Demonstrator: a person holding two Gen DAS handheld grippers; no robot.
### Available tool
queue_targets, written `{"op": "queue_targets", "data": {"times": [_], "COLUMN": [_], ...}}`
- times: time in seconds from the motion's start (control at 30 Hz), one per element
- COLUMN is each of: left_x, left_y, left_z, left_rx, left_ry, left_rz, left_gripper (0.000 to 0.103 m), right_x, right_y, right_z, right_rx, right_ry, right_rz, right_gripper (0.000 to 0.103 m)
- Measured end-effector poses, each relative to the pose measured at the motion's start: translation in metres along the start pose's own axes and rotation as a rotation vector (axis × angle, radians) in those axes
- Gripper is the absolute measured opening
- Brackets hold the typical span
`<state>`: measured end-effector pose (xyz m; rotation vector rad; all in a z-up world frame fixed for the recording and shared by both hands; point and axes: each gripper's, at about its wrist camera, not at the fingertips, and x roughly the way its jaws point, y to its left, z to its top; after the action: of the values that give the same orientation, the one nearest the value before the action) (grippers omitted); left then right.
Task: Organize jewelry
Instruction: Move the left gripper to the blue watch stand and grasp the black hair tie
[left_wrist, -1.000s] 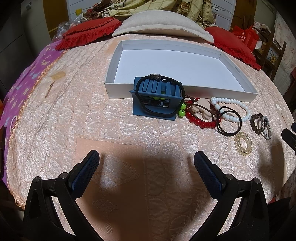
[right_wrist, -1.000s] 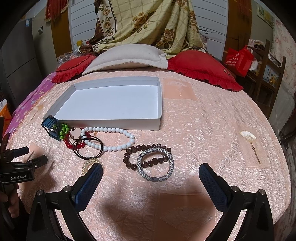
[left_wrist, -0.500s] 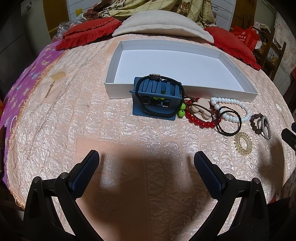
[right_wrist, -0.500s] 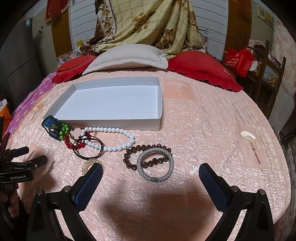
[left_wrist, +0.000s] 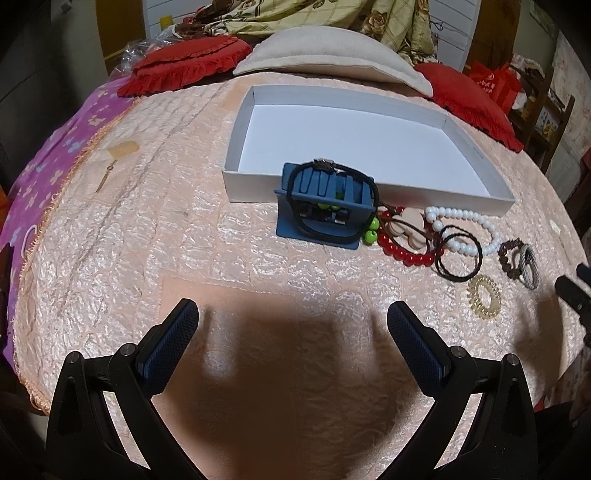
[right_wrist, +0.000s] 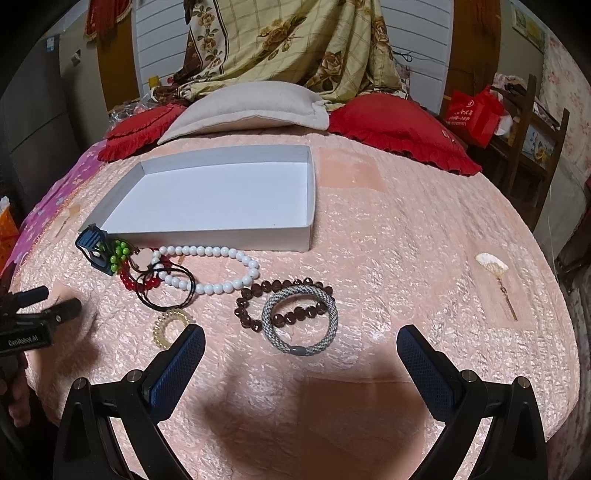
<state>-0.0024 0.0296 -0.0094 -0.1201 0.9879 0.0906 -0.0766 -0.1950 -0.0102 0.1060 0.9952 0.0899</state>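
A quilted peach satin bedspread (right_wrist: 406, 229) covers the bed, with a purple flowered sheet (left_wrist: 48, 162) showing at its edge. At the head lie a beige flat pillow (right_wrist: 251, 110) between two red frilled cushions (right_wrist: 399, 129), a yellow floral checked blanket (right_wrist: 295, 40) heaped behind, a red shopping bag (right_wrist: 474, 110) beside a wooden chair (right_wrist: 532, 140)

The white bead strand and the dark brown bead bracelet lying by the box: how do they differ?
The white bead strand forms a bigger, longer loop; the dark brown bead bracelet is a smaller ring. The white strand runs along the front wall of the white box; the brown bracelet lies nearer the right gripper. A grey woven band overlaps the brown bracelet; a black hair tie crosses the white strand. Both lie flat on the bedspread, outside the box.
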Motion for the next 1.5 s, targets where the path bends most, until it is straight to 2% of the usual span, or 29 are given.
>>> {"op": "queue_targets", "data": {"times": [0.13,0.27,0.33,0.6,0.7,0.77,0.83,0.93,1.0,1.1,1.2,1.33,1.43,1.5], "left_x": [-0.002,-0.004,-0.008,0.002,0.006,0.009,0.008,0.008,0.012,0.005,0.005,0.022,0.032,0.036], "left_y": [0.011,0.020,0.024,0.034,0.040,0.042,0.038,0.028,0.028,0.032,0.027,0.025,0.028,0.026], "left_z": [0.004,0.010,0.017,0.054,0.055,0.055,0.059,0.063,0.059,0.046,0.036,0.036,0.040,0.042], "left_rx": [-0.032,-0.055,-0.054,0.028,0.002,-0.025,-0.010,0.041,0.040,0.015,0.049,0.054,0.005,-0.006], "left_ry": [-0.010,-0.004,-0.010,-0.015,-0.039,-0.039,-0.060,-0.097,-0.079,-0.077,-0.062,-0.051,-0.041,-0.046], "left_rz": [-0.009,-0.037,-0.049,-0.052,-0.107,-0.163,-0.175,-0.153,-0.151,-0.196,-0.216,-0.194,-0.243,-0.245], "left_gripper": [0.102,0.102,0.102,0.102,0.085,0.065,0.057,0.057,0.054,0.053,0.053,0.051,0.037,0.030], "right_x": [0.001,0.004,0.006,0.008,0.013,0.015,0.016,0.017,0.017,0.016,0.016,0.017,0.017,0.017], "right_y": [-0.001,0.003,0.008,0.028,0.032,0.034,0.036,0.039,0.041,0.041,0.037,0.036,0.040,0.041], "right_z": [-0.002,-0.002,-0.001,0.004,0.004,0.003,0.004,0.005,0.006,0.005,0.005,0.006,0.007,0.006], "right_rx": [0.016,0.018,0.014,-0.009,-0.010,-0.010,-0.011,-0.015,-0.023,-0.030,-0.016,-0.004,-0.020,-0.024], "right_ry": [0.001,0.004,0.004,-0.012,0.003,0.012,0.016,0.018,0.017,0.017,0.016,0.017,0.016,0.017], "right_rz": [-0.001,0.038,0.058,0.090,0.073,0.066,0.063,0.066,0.065,0.059,0.055,0.053,0.054,0.053], "right_gripper": [0.103,0.103,0.099,0.095,0.095,0.095,0.095,0.095,0.095,0.095,0.095,0.095,0.095,0.095]}}
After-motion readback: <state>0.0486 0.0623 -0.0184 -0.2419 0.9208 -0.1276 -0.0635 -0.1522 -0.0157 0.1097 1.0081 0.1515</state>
